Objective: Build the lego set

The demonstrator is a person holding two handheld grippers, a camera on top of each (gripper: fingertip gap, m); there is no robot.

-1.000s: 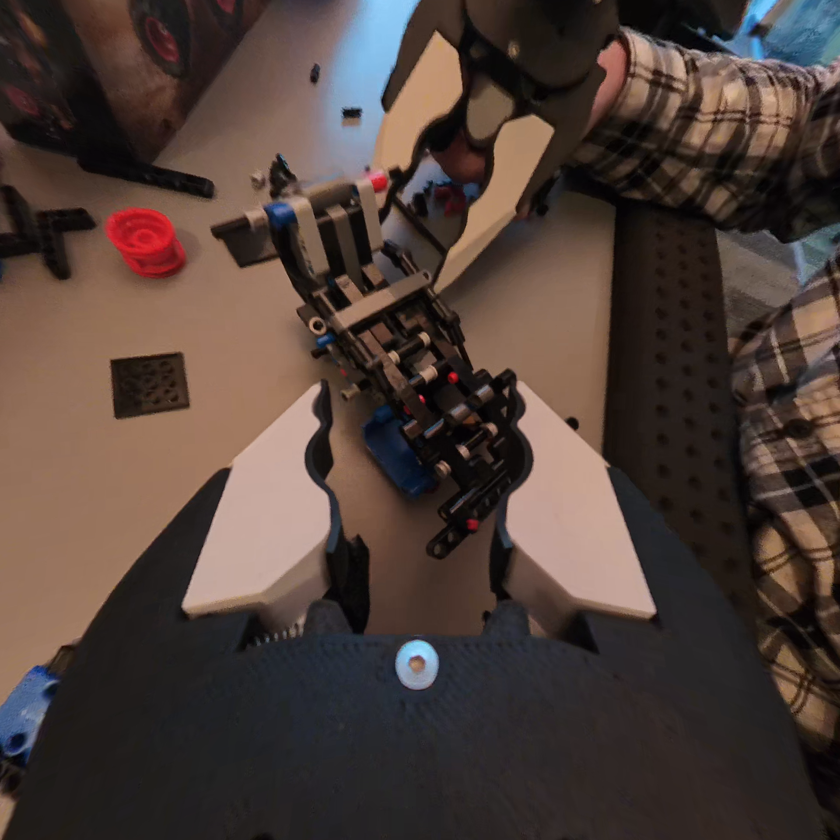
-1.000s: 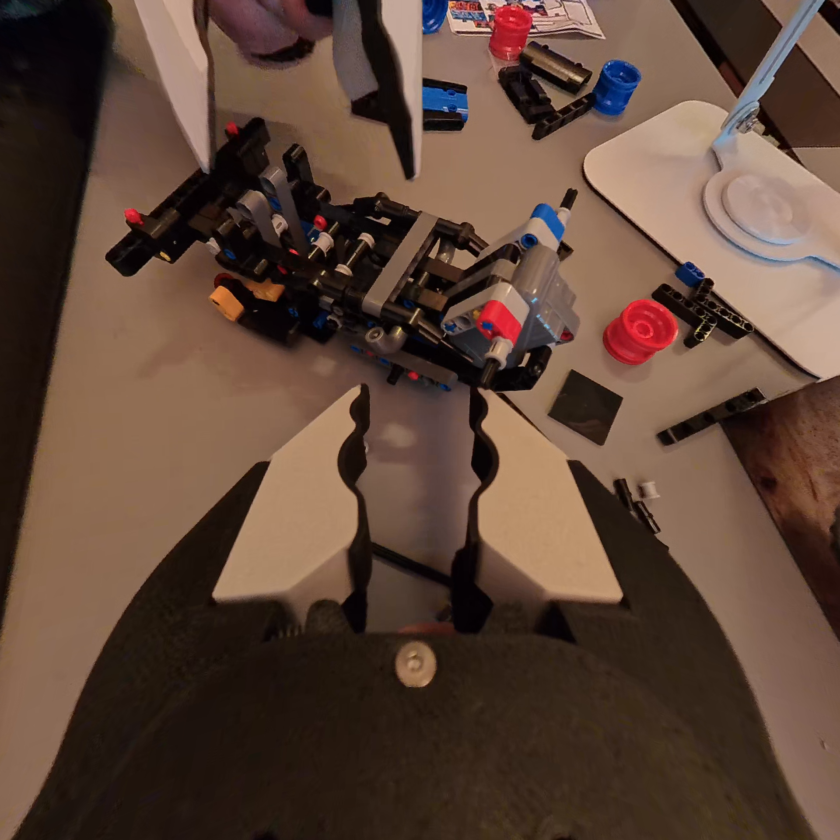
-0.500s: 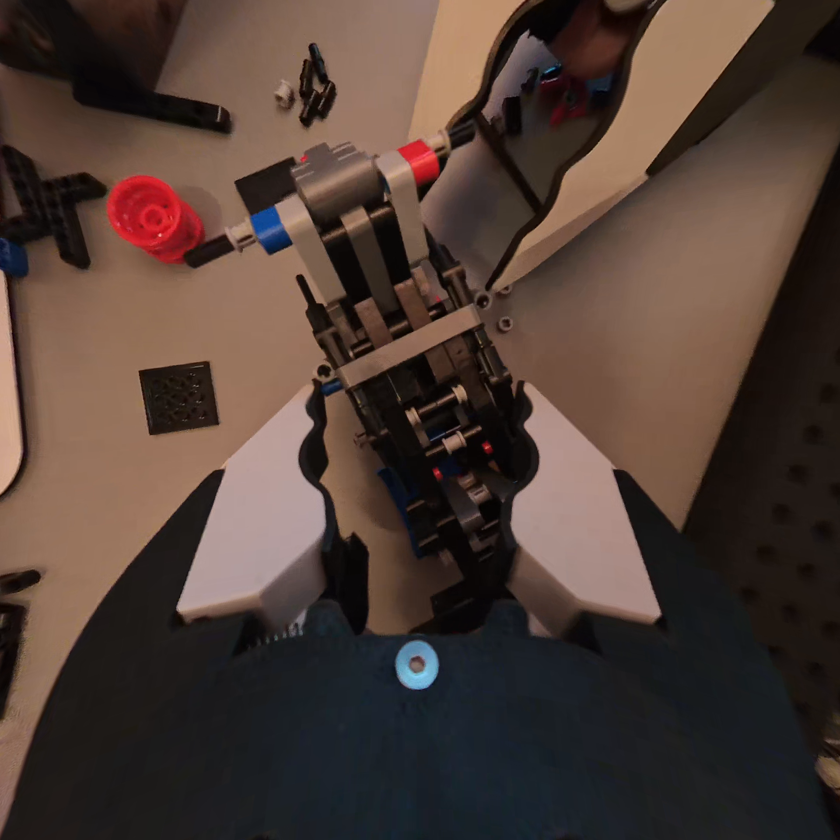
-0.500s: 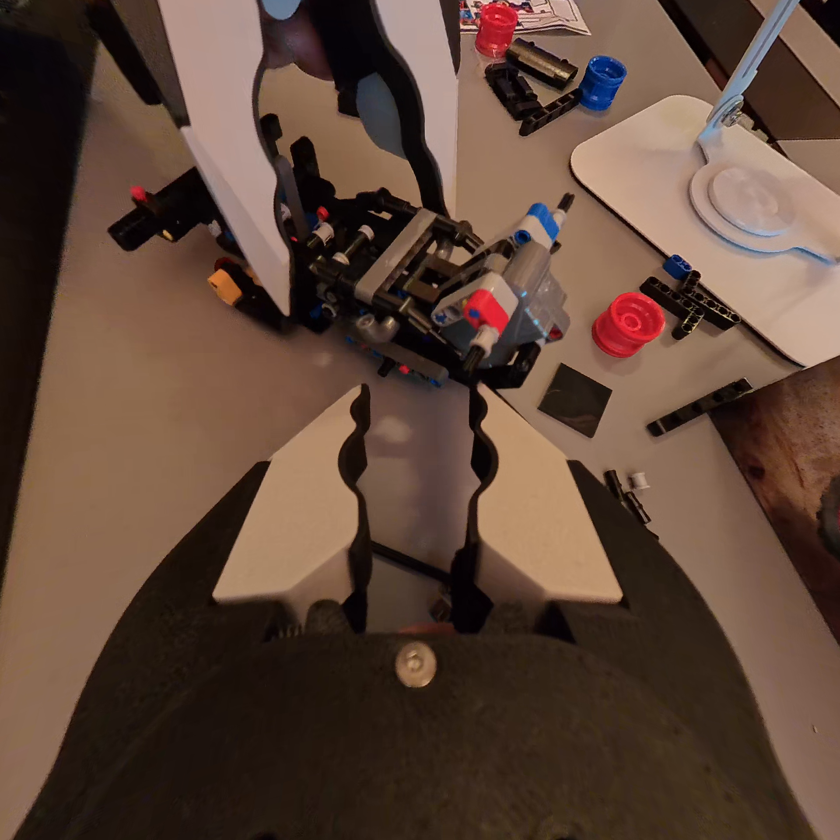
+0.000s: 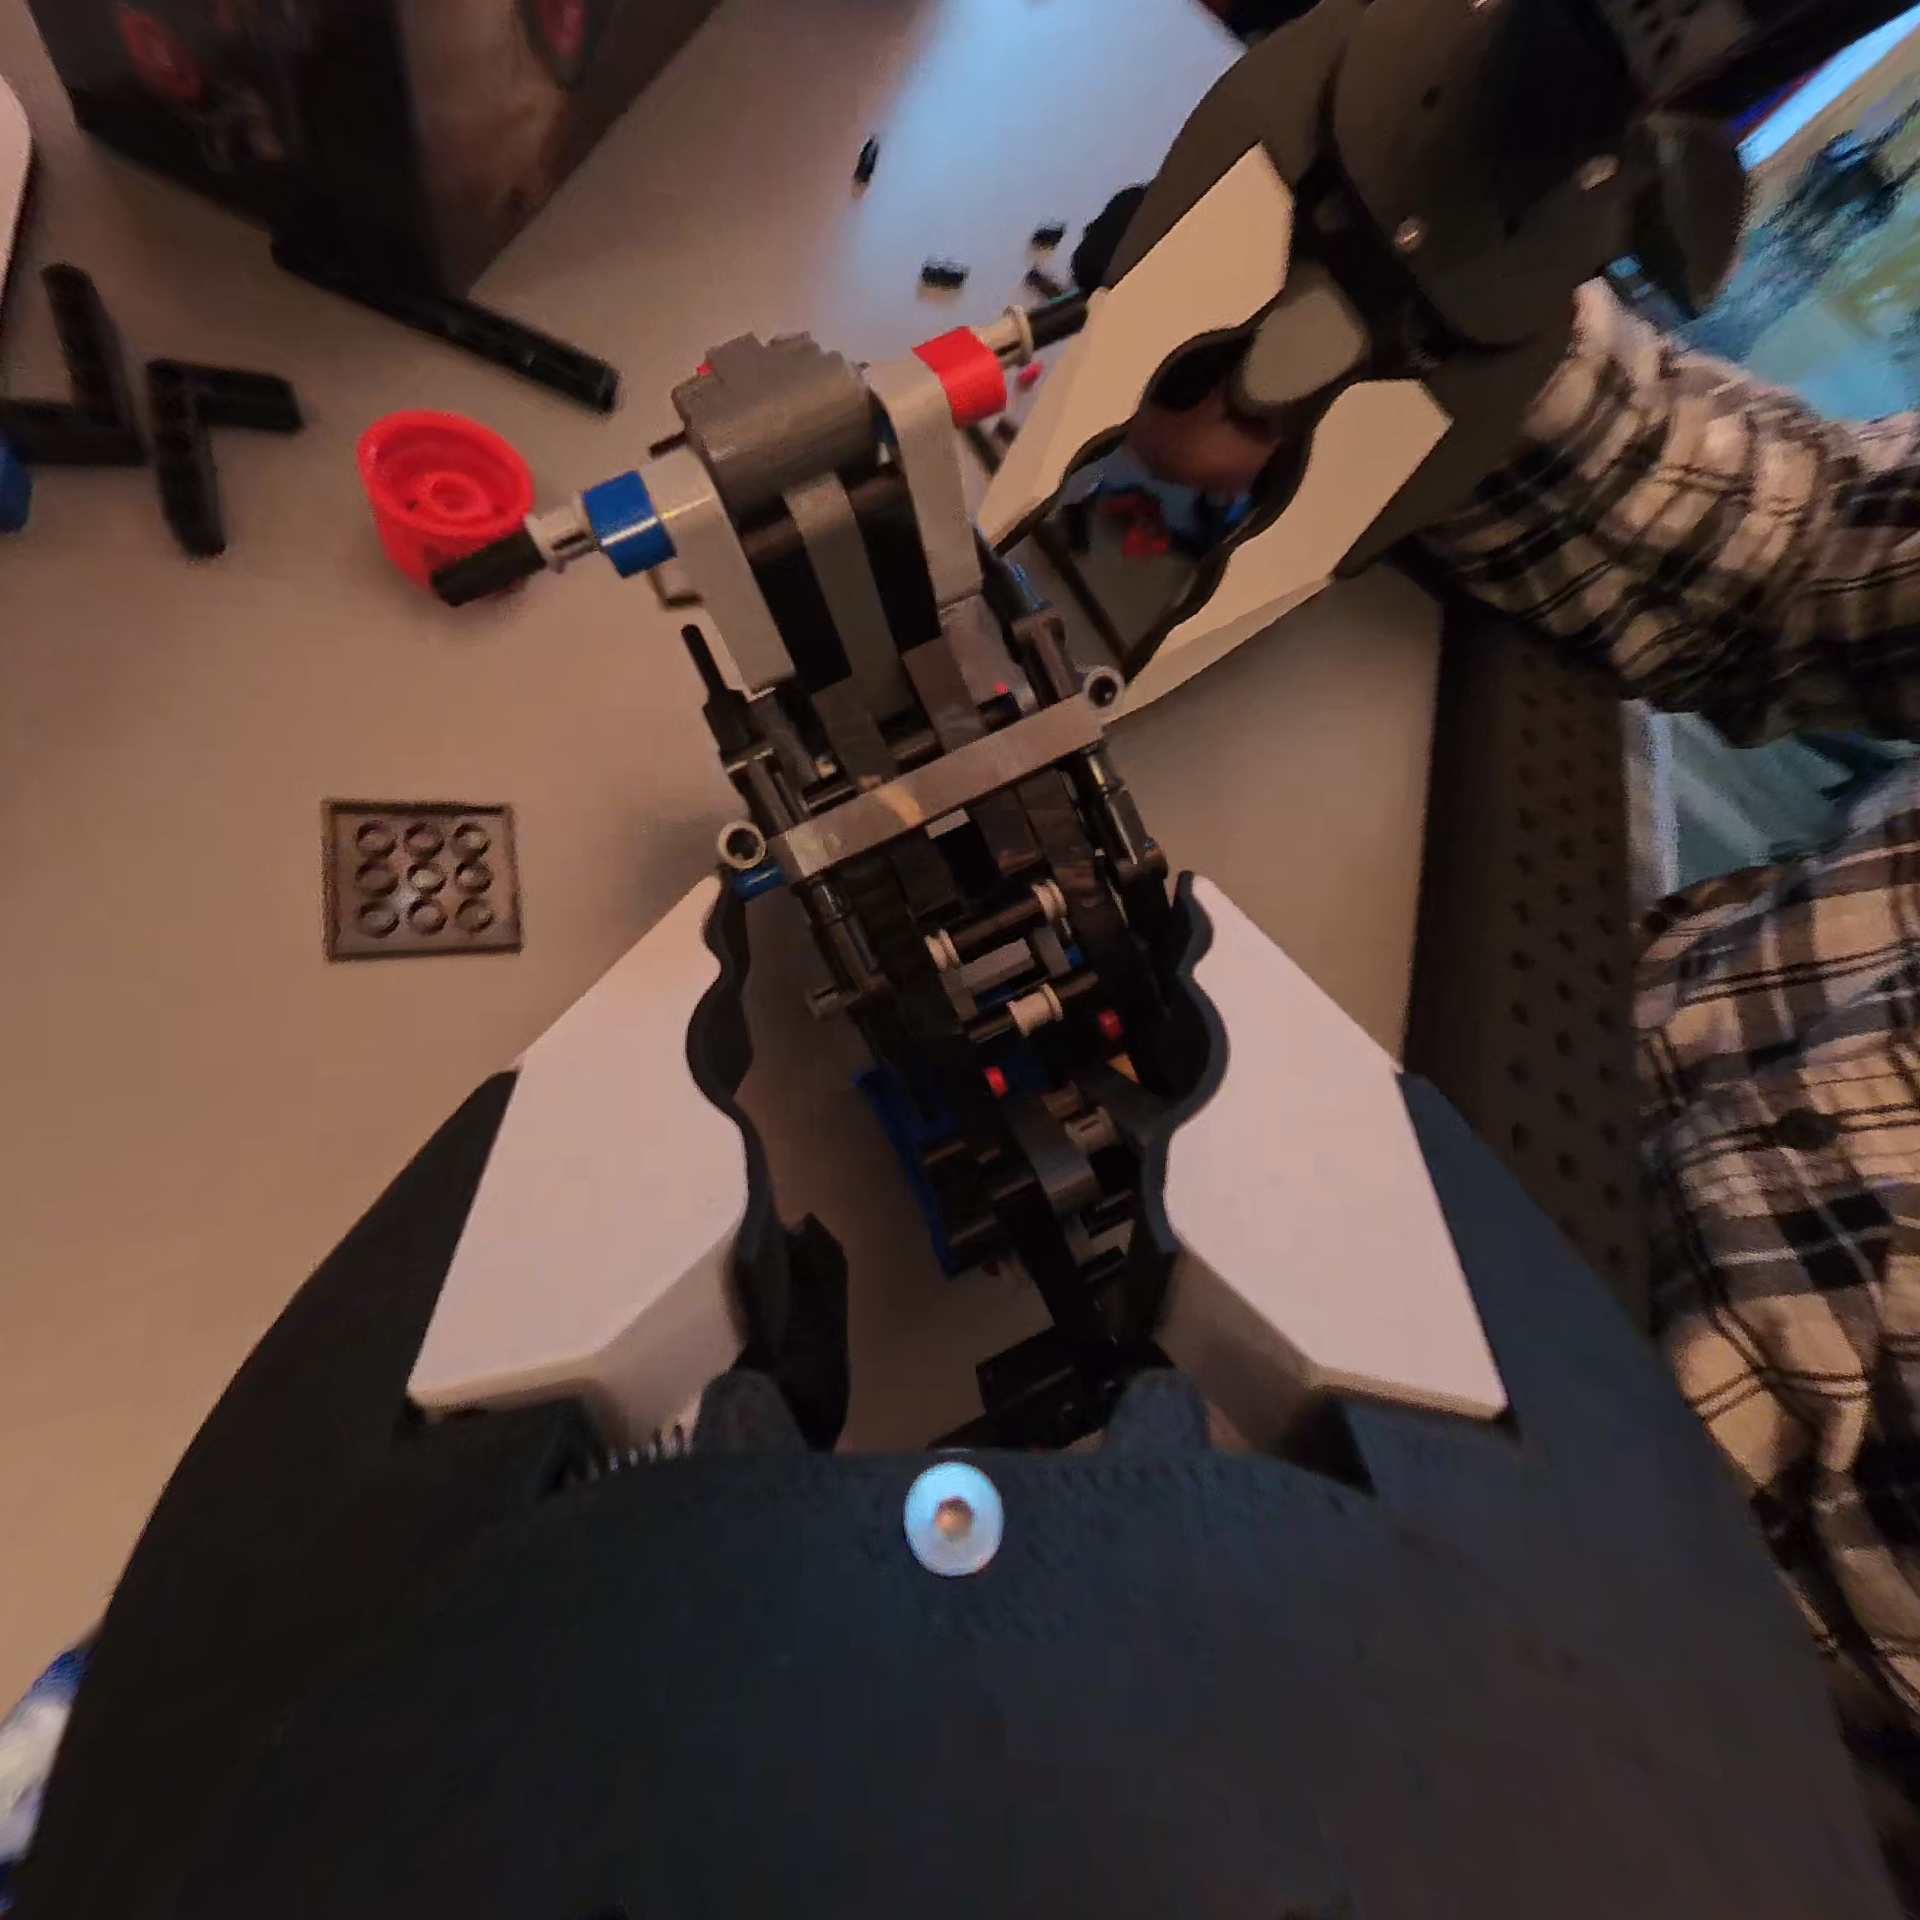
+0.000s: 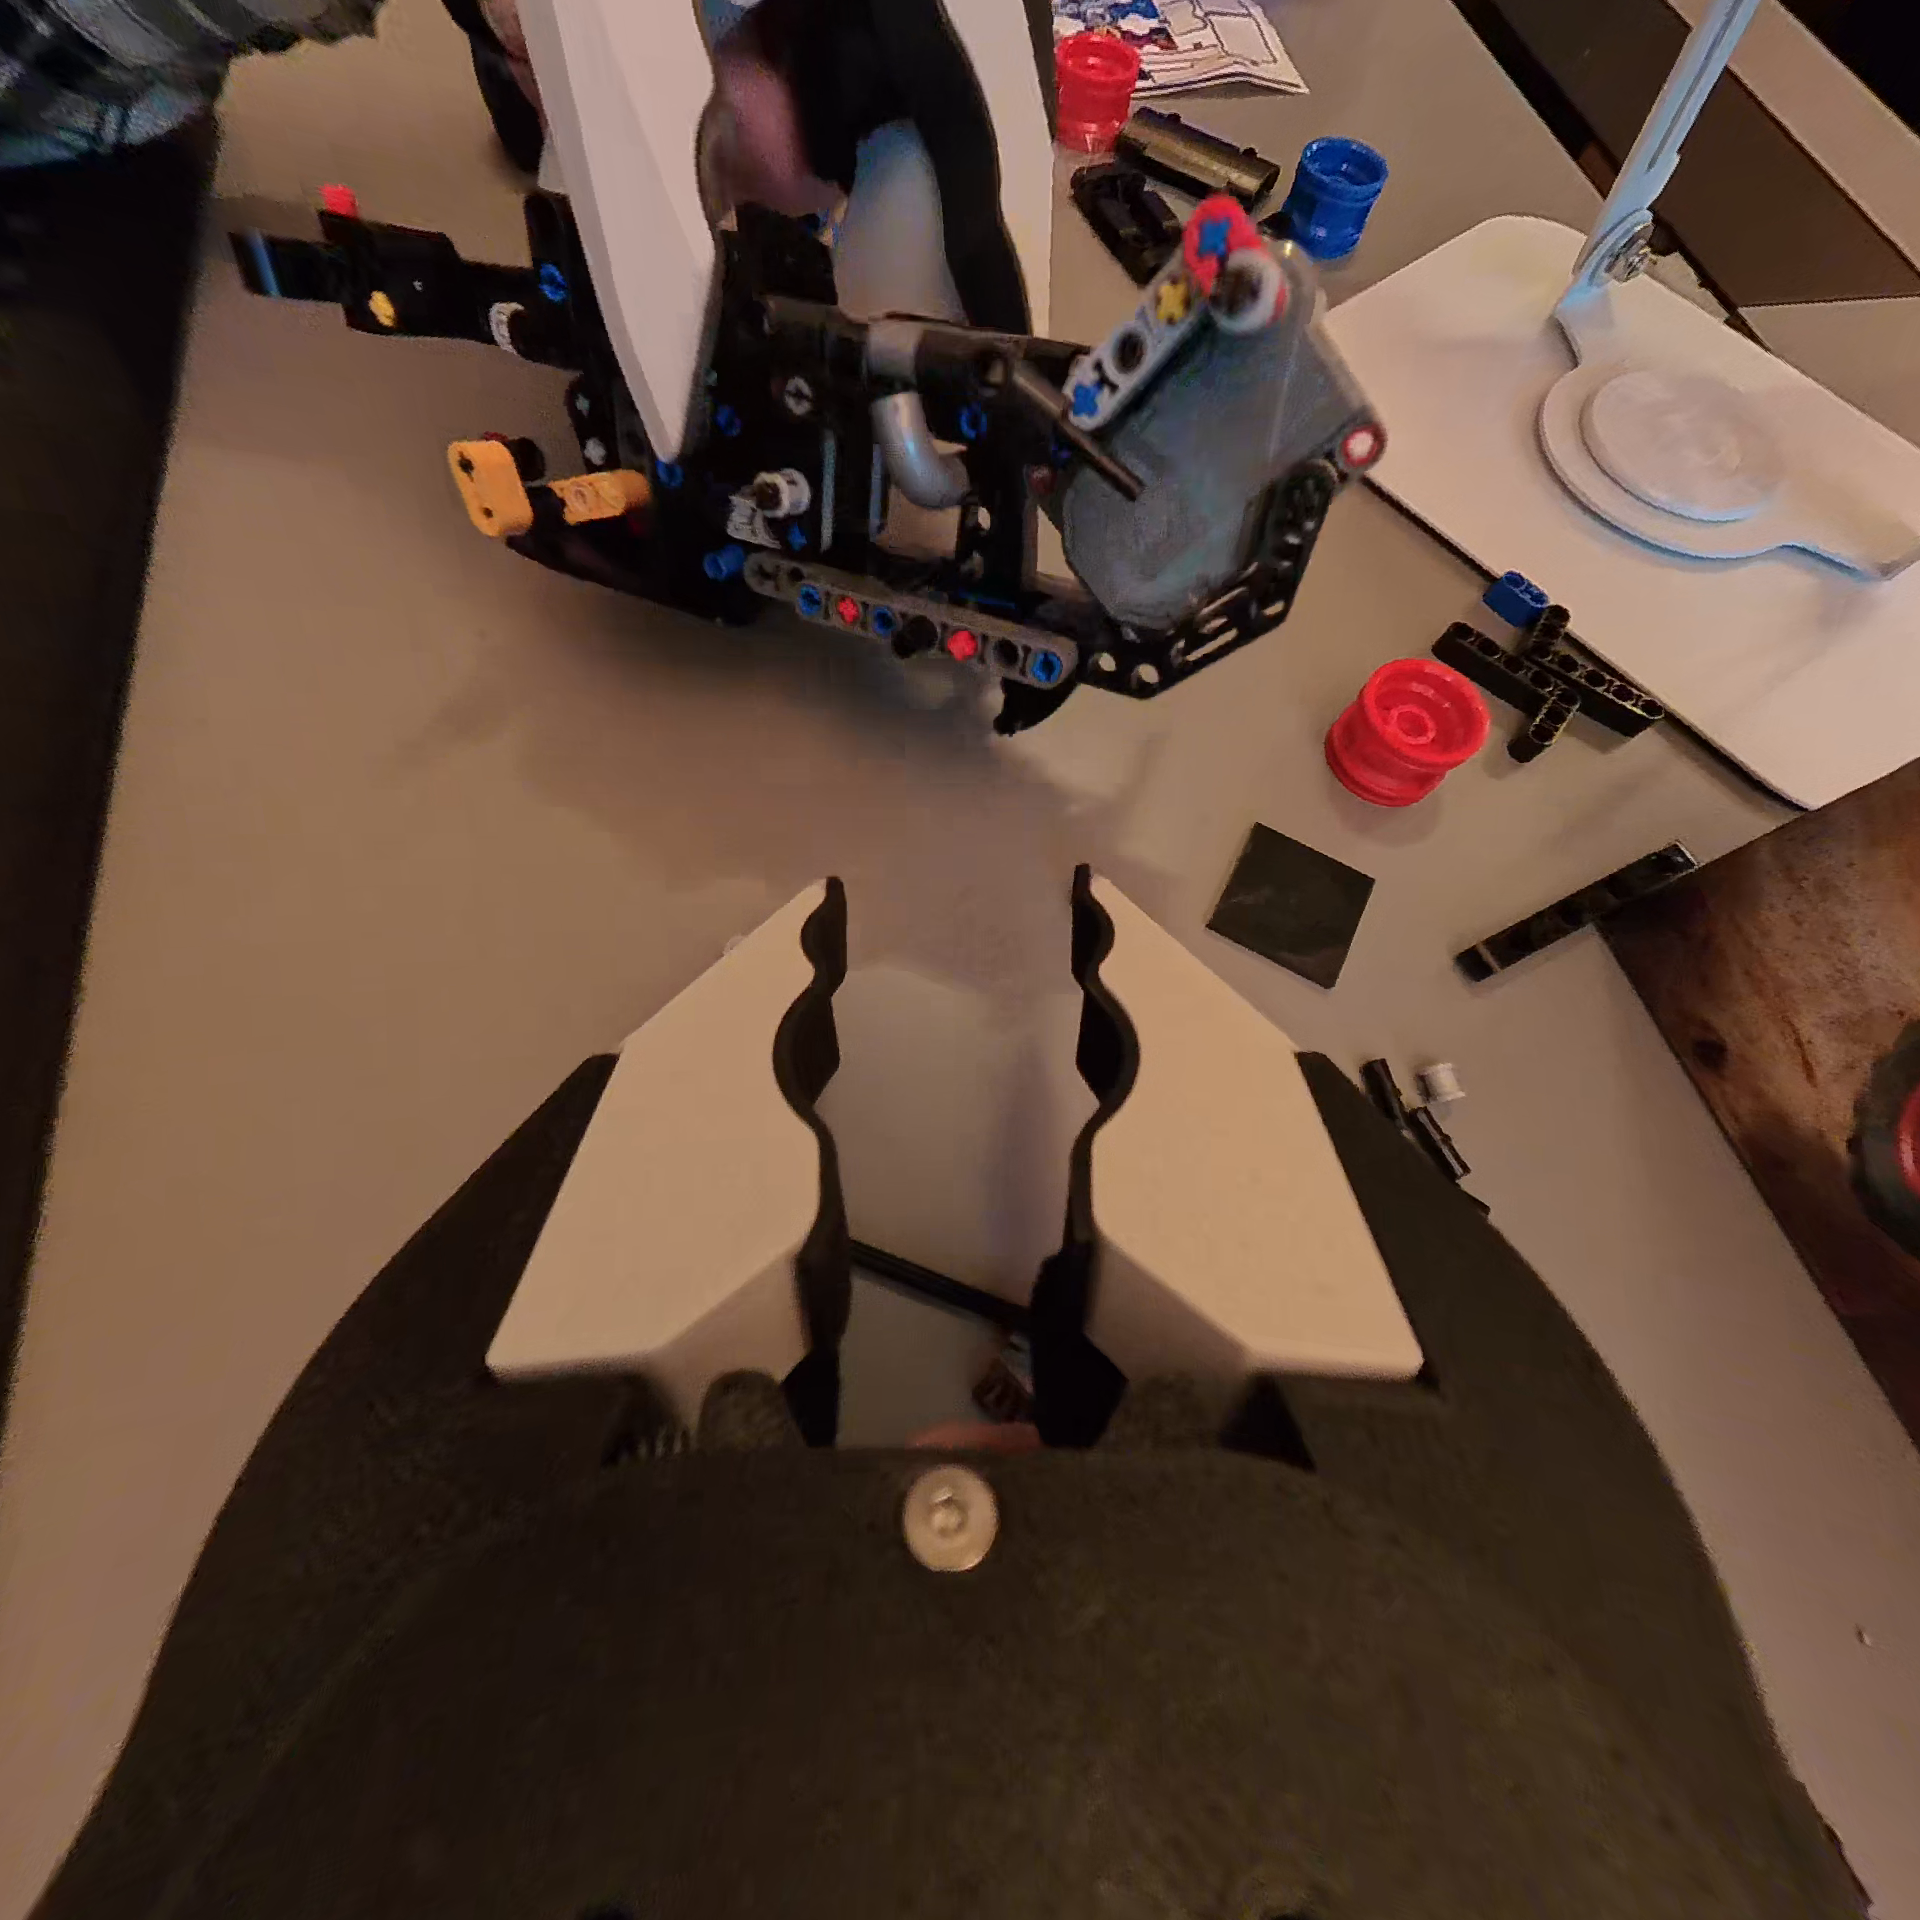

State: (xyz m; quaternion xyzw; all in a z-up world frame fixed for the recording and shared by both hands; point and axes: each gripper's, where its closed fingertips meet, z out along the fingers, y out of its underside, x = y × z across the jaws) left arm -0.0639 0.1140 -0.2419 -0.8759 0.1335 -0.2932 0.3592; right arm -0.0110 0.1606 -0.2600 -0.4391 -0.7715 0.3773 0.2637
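Left gripper (image 5: 956,997) straddling the black-and-grey plastic lego model (image 5: 935,831), grip unclear, right gripper (image 6: 956,894) parted, empty, red plastic wheel (image 6: 1408,730) to its right

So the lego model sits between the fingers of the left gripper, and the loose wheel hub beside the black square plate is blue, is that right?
Not quite: the loose wheel hub beside the black square plate is red, not blue; the right wrist view shows it. The rest holds: the lego model sits between the fingers of the left gripper.
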